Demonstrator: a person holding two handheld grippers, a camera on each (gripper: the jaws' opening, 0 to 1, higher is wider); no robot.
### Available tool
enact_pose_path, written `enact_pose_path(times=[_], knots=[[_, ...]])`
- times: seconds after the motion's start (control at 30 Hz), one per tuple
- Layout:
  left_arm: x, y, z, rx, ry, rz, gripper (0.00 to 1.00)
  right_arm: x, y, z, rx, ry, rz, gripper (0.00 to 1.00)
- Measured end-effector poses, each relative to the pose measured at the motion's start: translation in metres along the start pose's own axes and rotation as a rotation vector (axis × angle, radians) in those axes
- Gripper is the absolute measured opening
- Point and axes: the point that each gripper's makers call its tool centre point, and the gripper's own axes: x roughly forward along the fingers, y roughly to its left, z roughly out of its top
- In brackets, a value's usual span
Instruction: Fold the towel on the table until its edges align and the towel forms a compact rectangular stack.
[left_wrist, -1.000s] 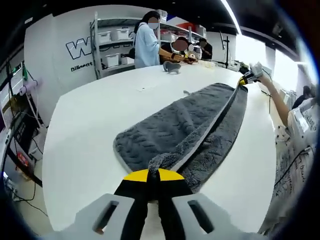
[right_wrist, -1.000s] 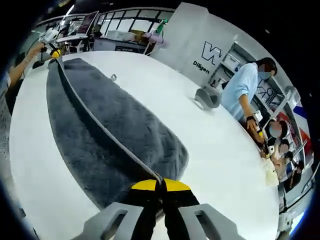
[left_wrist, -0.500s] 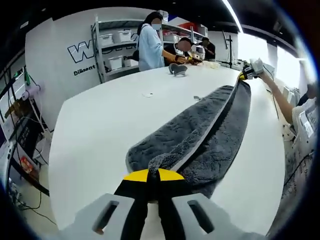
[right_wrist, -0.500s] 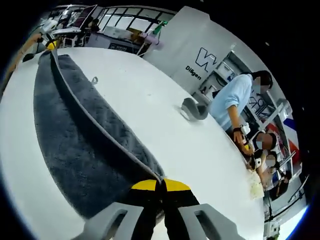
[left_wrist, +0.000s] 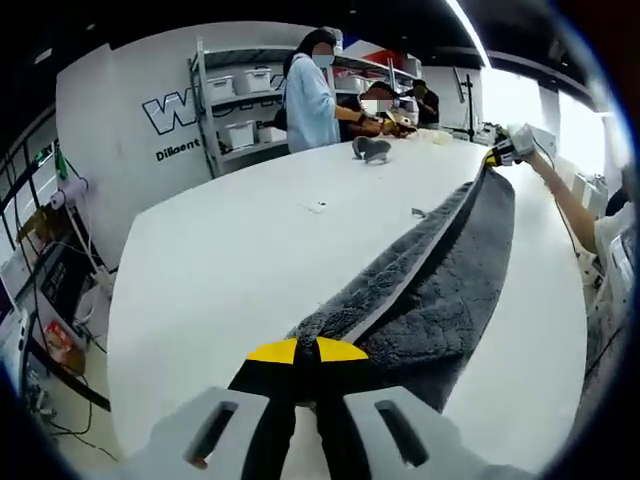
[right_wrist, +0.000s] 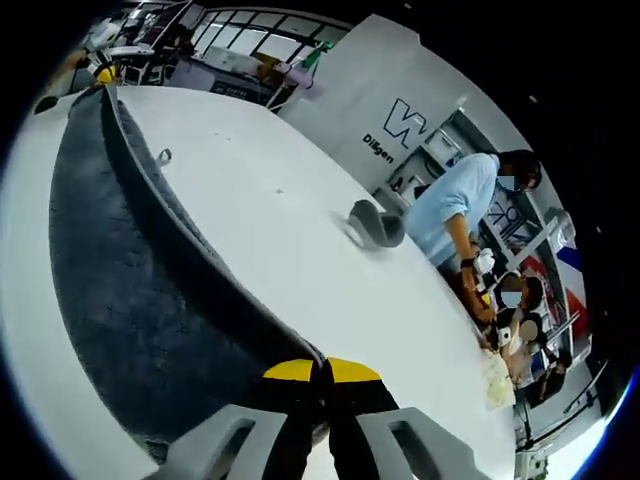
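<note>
A long dark grey towel (left_wrist: 440, 290) lies stretched along the white table (left_wrist: 230, 250), folded lengthwise with its pale hem on top. My left gripper (left_wrist: 306, 352) is shut on one end of the towel. The right gripper (left_wrist: 497, 155), held by a hand, is shut on the far end, seen at the upper right of the left gripper view. In the right gripper view the towel (right_wrist: 120, 290) runs away from my right gripper (right_wrist: 320, 366), which is shut on its corner, toward the left gripper (right_wrist: 100, 74) at the far top left.
A small grey object (right_wrist: 375, 225) (left_wrist: 370, 148) sits on the table near its far side. People (left_wrist: 312, 85) stand there by shelves with white bins (left_wrist: 240, 135). A tiny loop-like item (left_wrist: 418, 212) lies on the table beside the towel.
The towel's spread half has been drawn in, so it looks narrower and lies folded under the taut hem. Both grippers keep their hold; both views have shifted.
</note>
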Motion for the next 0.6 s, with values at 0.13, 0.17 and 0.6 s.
enact_pose_path(times=[0.13, 0.17, 0.6], knots=[[0.007, 0.005, 0.005, 0.003, -0.007, 0.005, 0.06, 0.006, -0.006, 0.002, -0.001, -0.008, -0.023, 0.03], [0.009, 0.007, 0.007, 0.000, -0.010, 0.007, 0.06, 0.009, -0.008, 0.003, -0.001, -0.011, -0.030, 0.03], [0.041, 0.015, -0.006, -0.022, -0.001, 0.006, 0.06, 0.042, 0.007, -0.016, 0.010, 0.038, -0.011, 0.03]])
